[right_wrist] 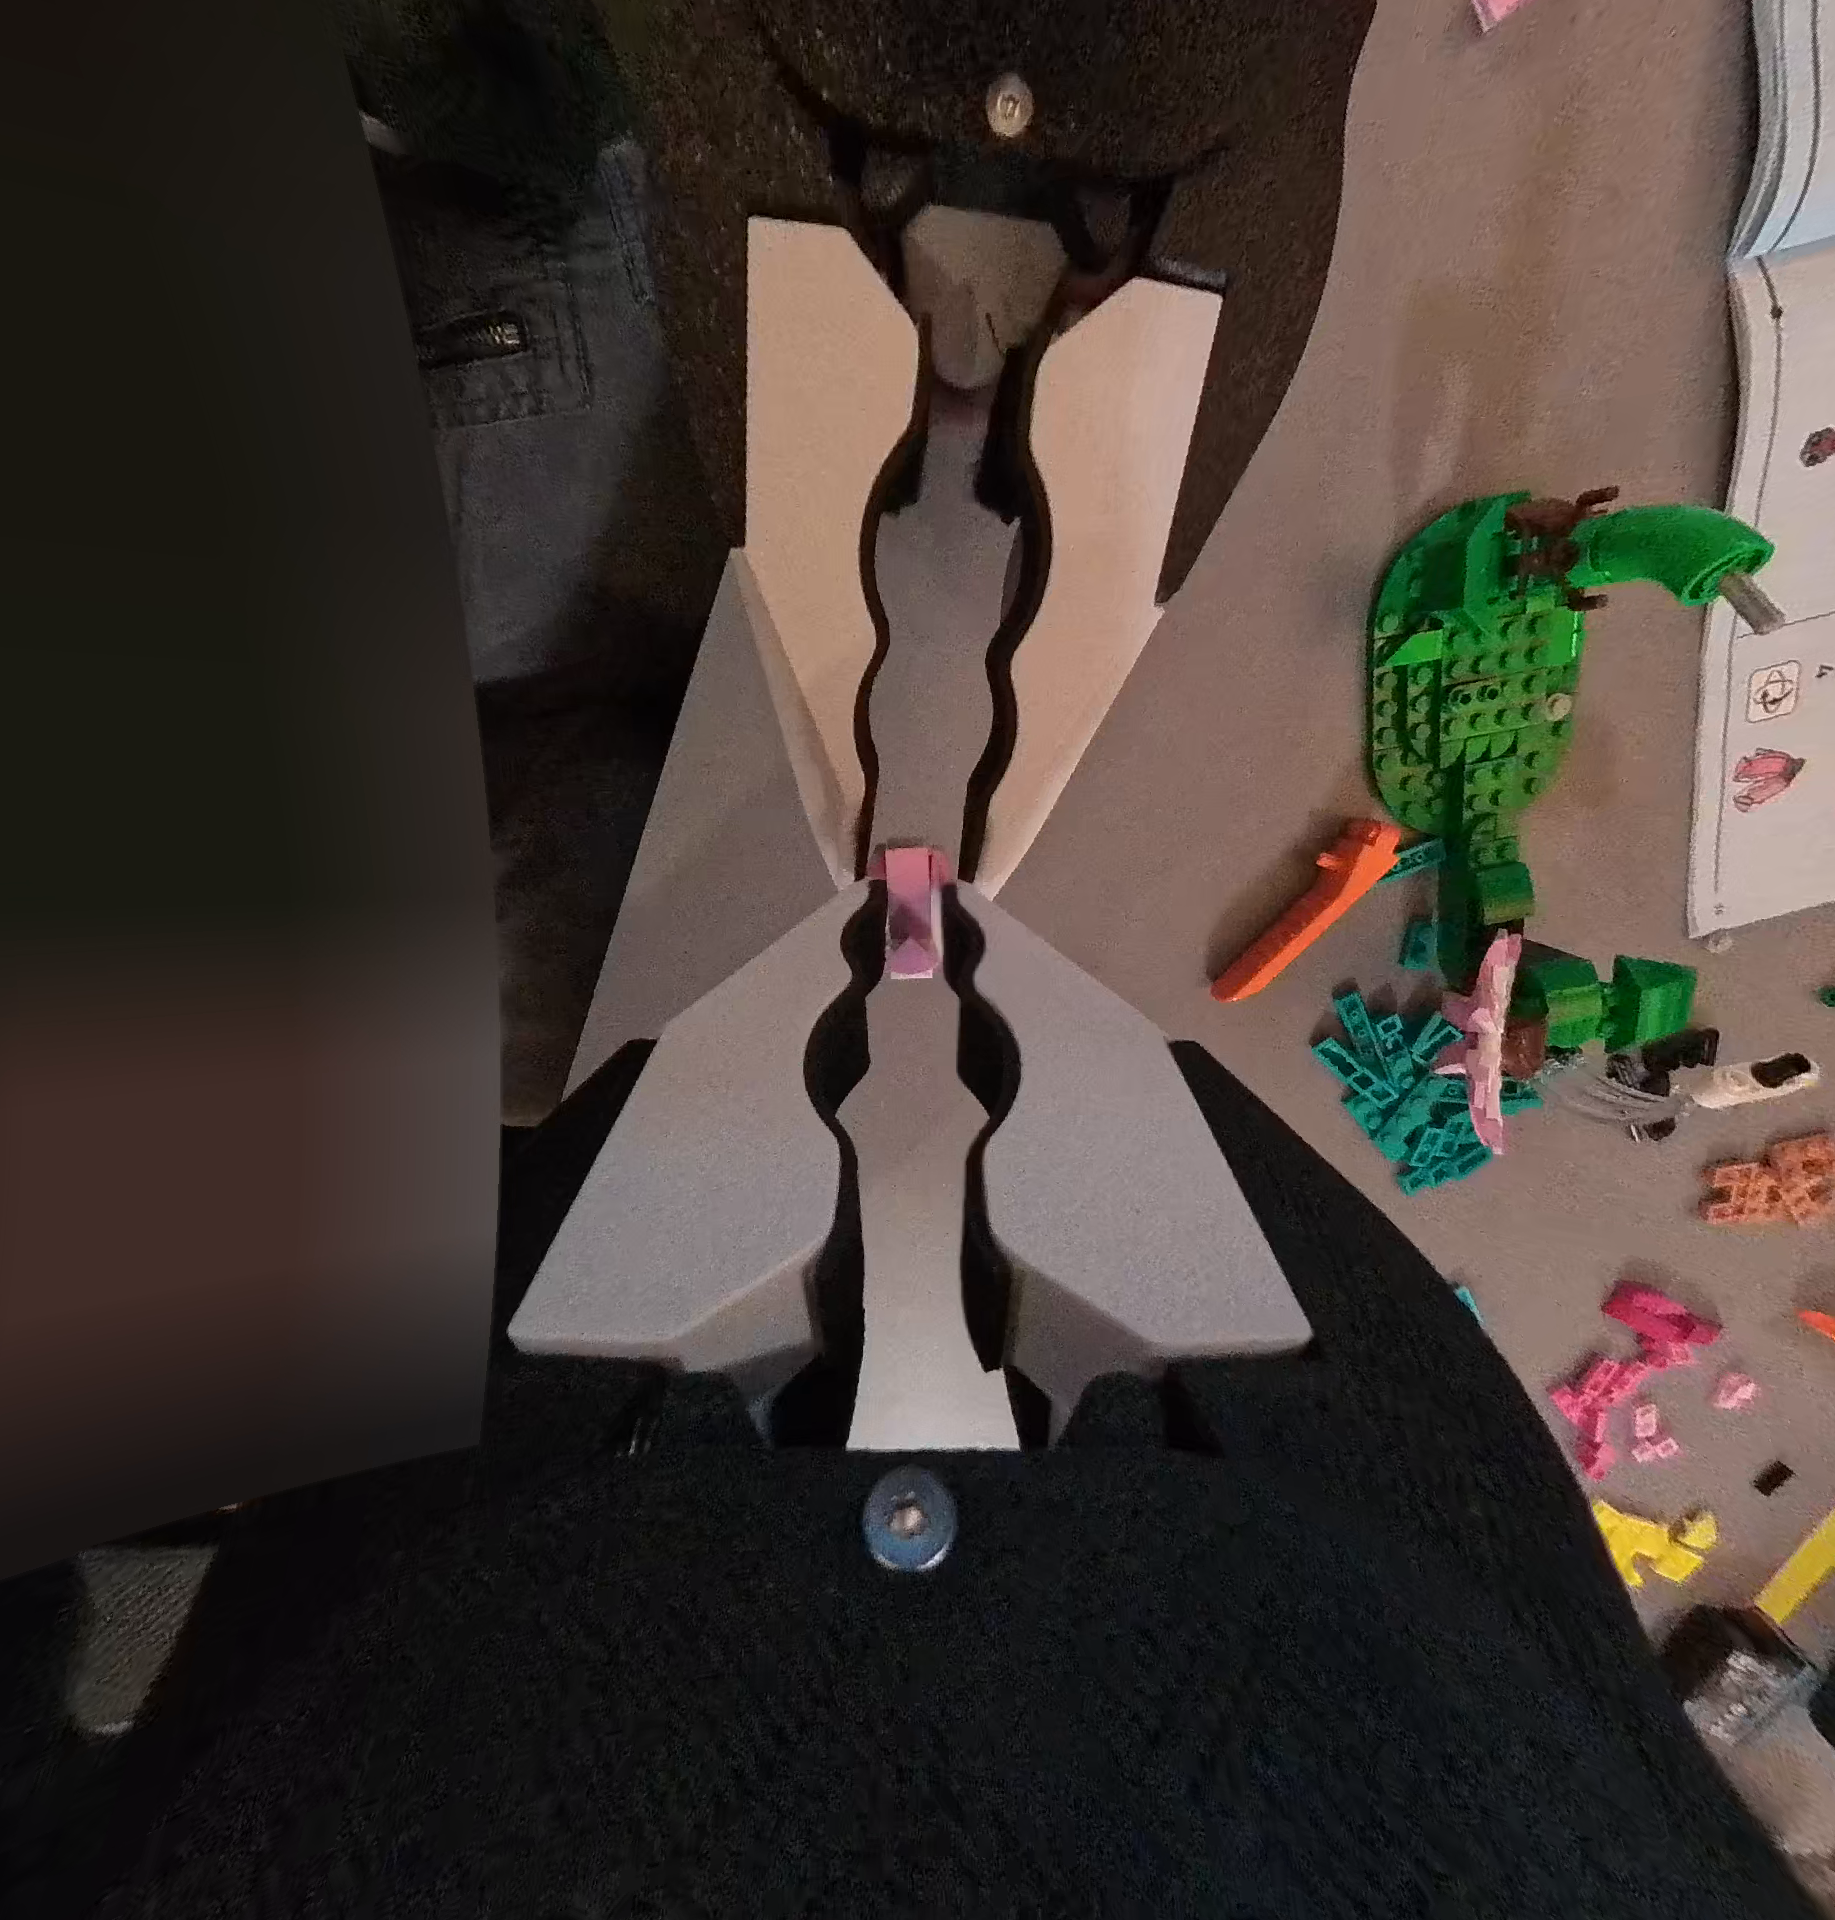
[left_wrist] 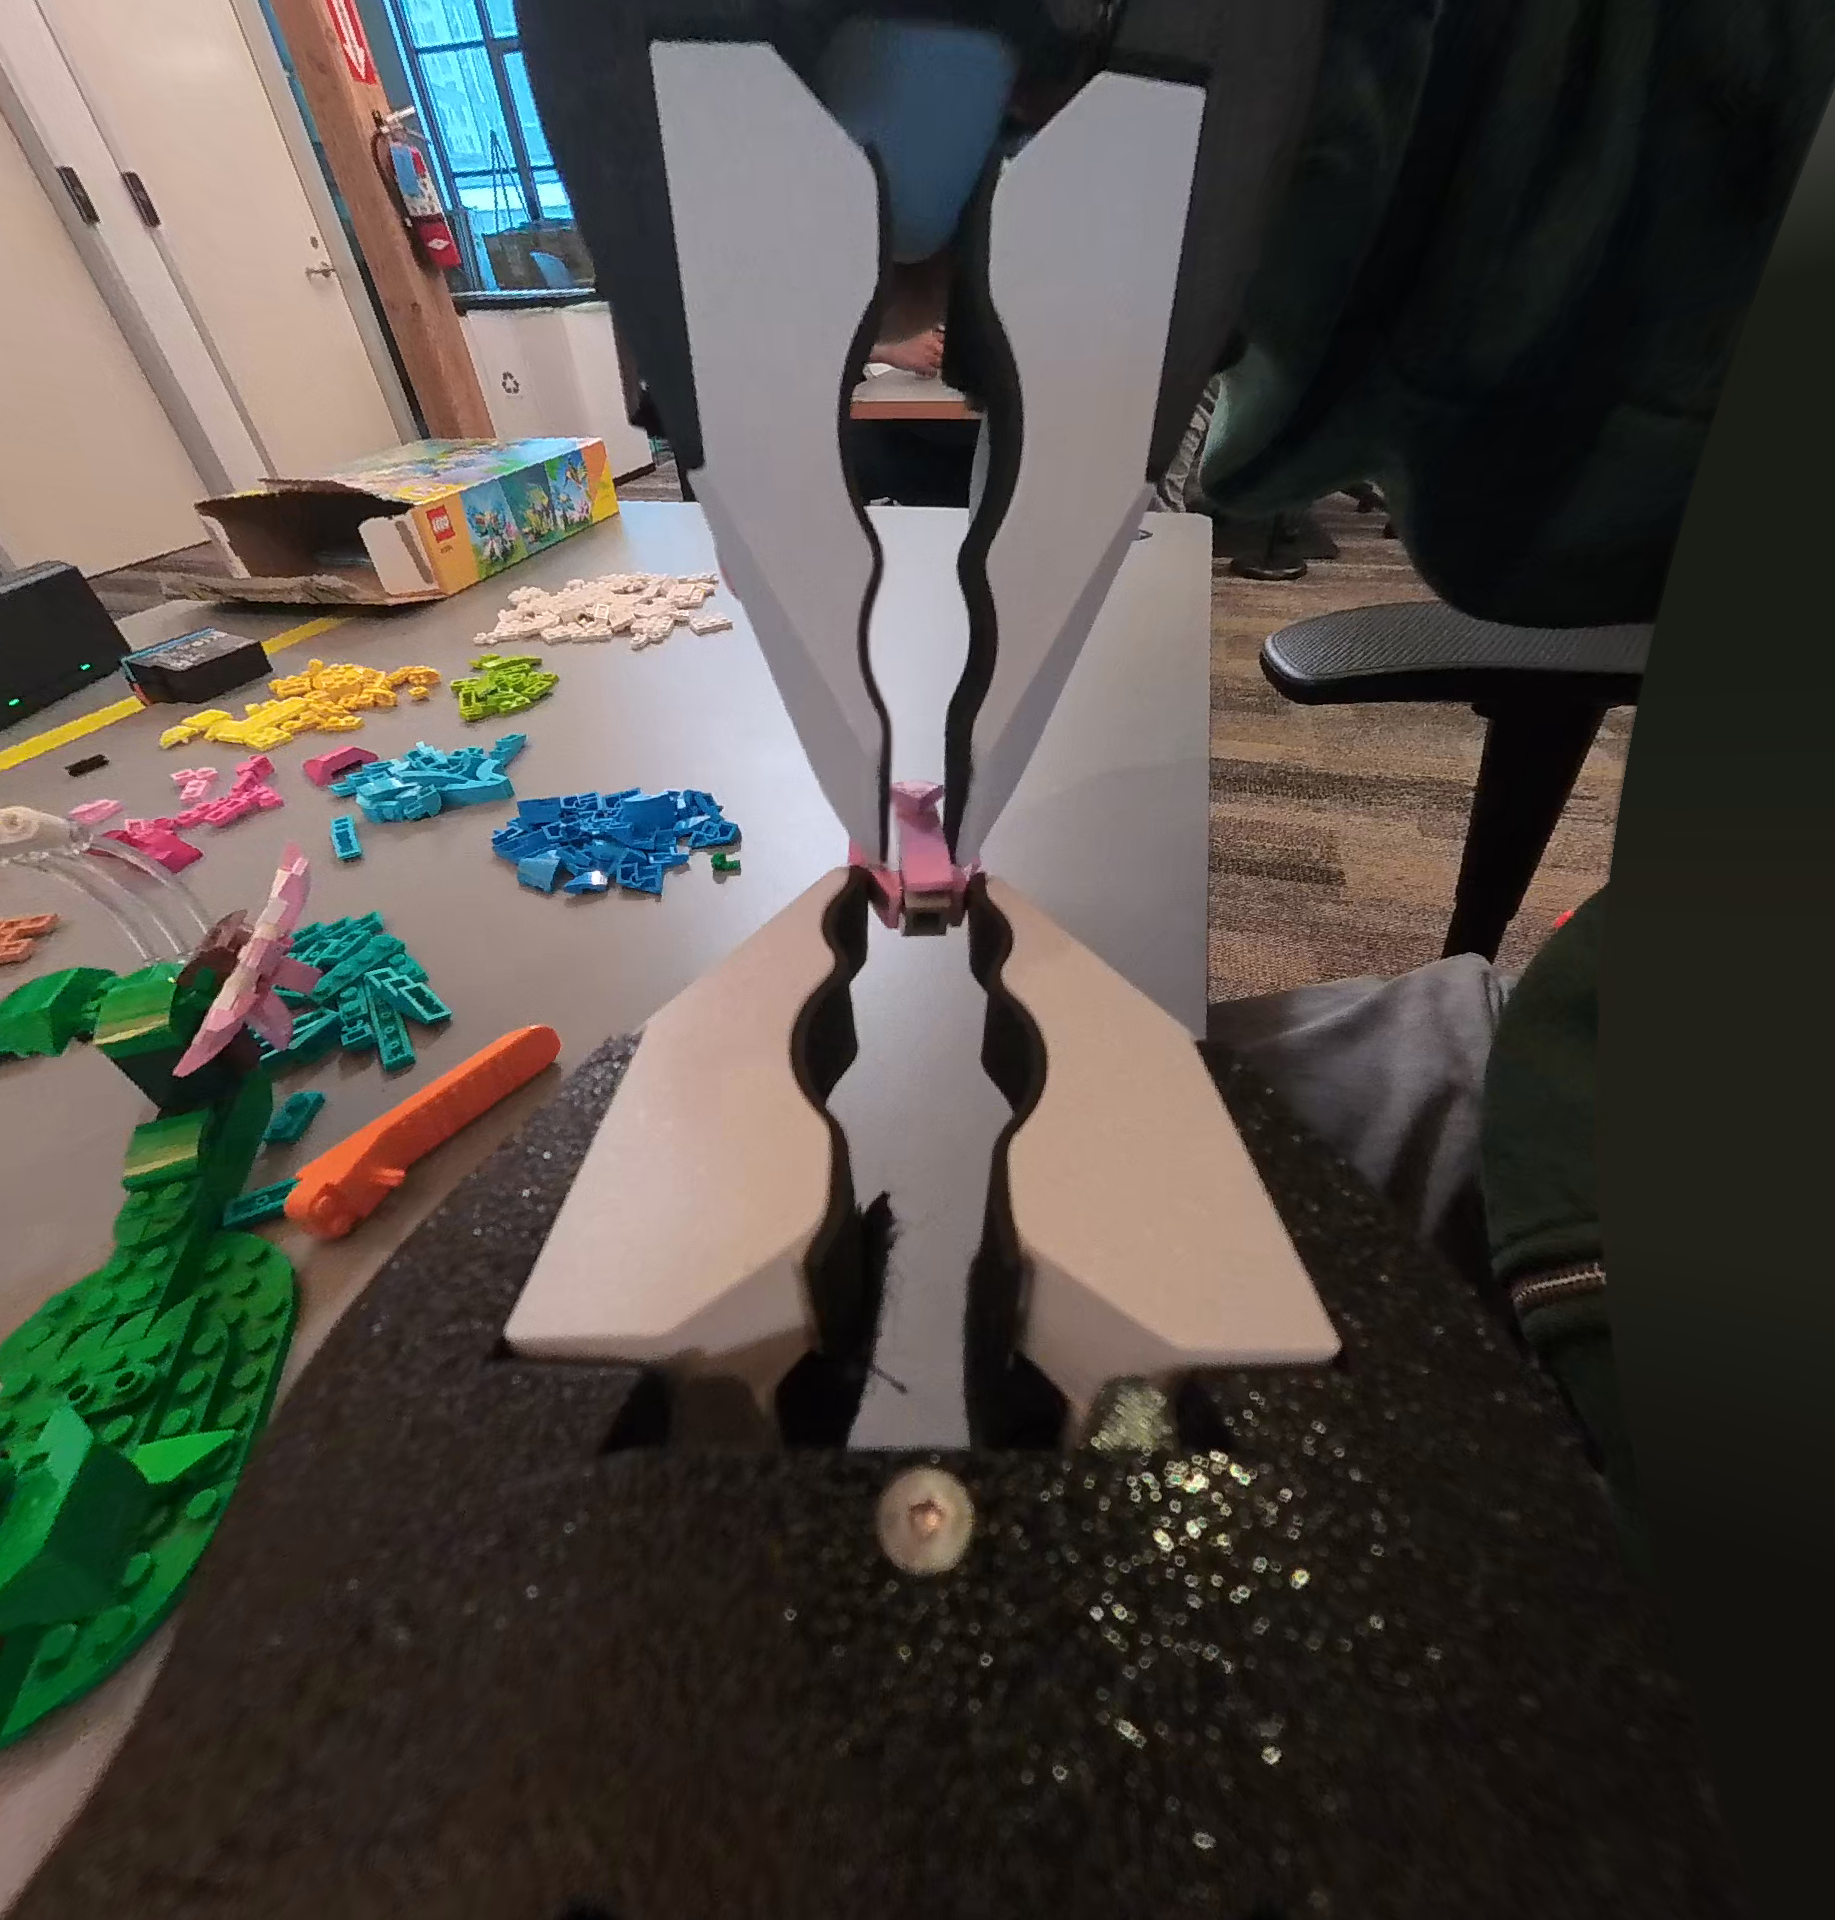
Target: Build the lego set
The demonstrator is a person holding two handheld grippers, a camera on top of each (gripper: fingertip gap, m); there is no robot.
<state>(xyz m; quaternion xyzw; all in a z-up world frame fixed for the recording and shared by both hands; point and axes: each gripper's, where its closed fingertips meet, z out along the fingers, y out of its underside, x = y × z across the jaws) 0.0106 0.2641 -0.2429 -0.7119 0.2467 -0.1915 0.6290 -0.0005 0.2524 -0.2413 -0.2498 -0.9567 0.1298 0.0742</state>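
Two grippers meet tip to tip above the grey table [left_wrist: 622,966], both clamped on one small pink lego assembly [left_wrist: 918,862]. In the left wrist view, the left gripper [left_wrist: 915,891] pinches the piece's near end, while the right gripper [left_wrist: 913,821] comes in from the far side and grips the same piece from the opposite direction. In the right wrist view the right gripper [right_wrist: 911,914] is closed around the pink piece, with the left gripper [right_wrist: 908,868] facing it.

The held piece hangs close to the table's near edge, with the tabletop under and beyond it bare. To the left of the pink piece stands the green lego plant model [left_wrist: 134,1351] with a pink flower [left_wrist: 258,977]; an orange brick separator [left_wrist: 425,1122] lies between that model and the grippers. Farther from the pink piece, toward the far side, lie sorted piles: blue bricks [left_wrist: 612,836], teal bricks [left_wrist: 362,987], light blue bricks [left_wrist: 425,779], yellow bricks [left_wrist: 300,701], lime bricks [left_wrist: 502,686], white bricks [left_wrist: 612,608], and an opened lego box [left_wrist: 425,520]. An instruction booklet [right_wrist: 1786,623] lies beyond the green model in the right wrist view.
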